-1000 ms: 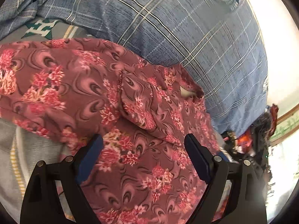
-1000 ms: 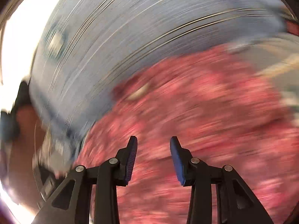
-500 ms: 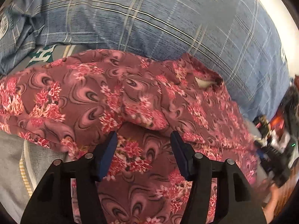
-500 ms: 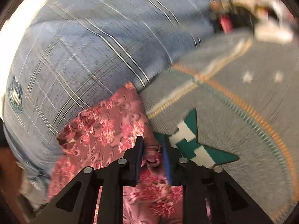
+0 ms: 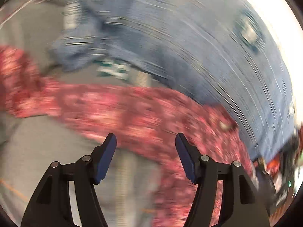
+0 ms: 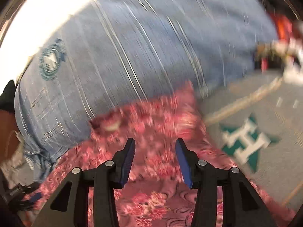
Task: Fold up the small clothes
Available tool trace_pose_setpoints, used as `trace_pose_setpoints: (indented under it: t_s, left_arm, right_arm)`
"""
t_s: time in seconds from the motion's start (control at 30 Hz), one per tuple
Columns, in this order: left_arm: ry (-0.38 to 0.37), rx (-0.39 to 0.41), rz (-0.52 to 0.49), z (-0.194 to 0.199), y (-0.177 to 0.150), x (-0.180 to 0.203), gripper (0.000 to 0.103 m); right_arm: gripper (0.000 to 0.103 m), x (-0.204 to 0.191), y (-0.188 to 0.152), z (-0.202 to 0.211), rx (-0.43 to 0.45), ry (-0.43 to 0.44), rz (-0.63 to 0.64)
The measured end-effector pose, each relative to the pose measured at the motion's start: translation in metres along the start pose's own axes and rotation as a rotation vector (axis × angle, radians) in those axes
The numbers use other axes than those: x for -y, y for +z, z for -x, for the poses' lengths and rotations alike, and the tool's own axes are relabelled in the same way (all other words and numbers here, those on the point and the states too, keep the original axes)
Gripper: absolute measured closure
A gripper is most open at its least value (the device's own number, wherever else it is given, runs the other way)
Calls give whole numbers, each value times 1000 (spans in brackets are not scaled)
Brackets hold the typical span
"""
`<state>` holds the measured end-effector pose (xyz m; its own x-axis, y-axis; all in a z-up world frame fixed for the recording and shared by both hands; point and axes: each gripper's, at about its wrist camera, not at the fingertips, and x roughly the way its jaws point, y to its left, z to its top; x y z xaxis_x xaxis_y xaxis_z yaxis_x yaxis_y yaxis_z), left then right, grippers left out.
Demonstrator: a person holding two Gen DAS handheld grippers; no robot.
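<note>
The small pink floral garment (image 5: 144, 113) lies as a long blurred band across a grey blanket (image 5: 37, 151). My left gripper (image 5: 145, 138) hovers over its near edge. Its jaws are opening and nothing is pinched between the blue pads. In the right wrist view the same garment (image 6: 151, 117) spreads under my right gripper (image 6: 155, 141). Those jaws are also opening, with the pads apart and clear of the cloth. Both views are smeared by motion.
A big blue plaid cushion (image 5: 189, 47) (image 6: 132, 47) rises right behind the garment. The grey blanket bears a green star with a white H (image 6: 244, 143) to the right. Dark and red clutter (image 5: 274, 170) sits beyond the bed's edge.
The right gripper, pinched on the garment's edge half a second ago, has let go and spread its jaws. The left gripper has swung back, and the garment now looks stretched out sideways.
</note>
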<state>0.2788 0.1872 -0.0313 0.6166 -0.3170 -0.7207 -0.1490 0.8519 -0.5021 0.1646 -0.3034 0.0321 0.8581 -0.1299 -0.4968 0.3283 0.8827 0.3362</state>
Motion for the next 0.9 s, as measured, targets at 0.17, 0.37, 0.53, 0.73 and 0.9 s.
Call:
trace_pose_setpoints:
  t_s: [0.17,0.37,0.53,0.73,0.9]
  left_arm:
    - [111,-25,160,12,20,-89,39]
    - [87,-63,294,4,33,-136,39]
    - [162,-34,278,-18,62,-128,40]
    - [32,62,272,17,92,-125,99]
    - [-64,210,89,90,72,-98,95]
  right_arm:
    - [36,2,14,-5,-1,53,-22]
    - [37,43,-38,-70,-265,201,-168]
    - [24,30,-38,-67,-244,196,-80]
    - [21,33,-37,-67,-240,214,-83]
    - [21,32,-40,-67,-236,221,-86]
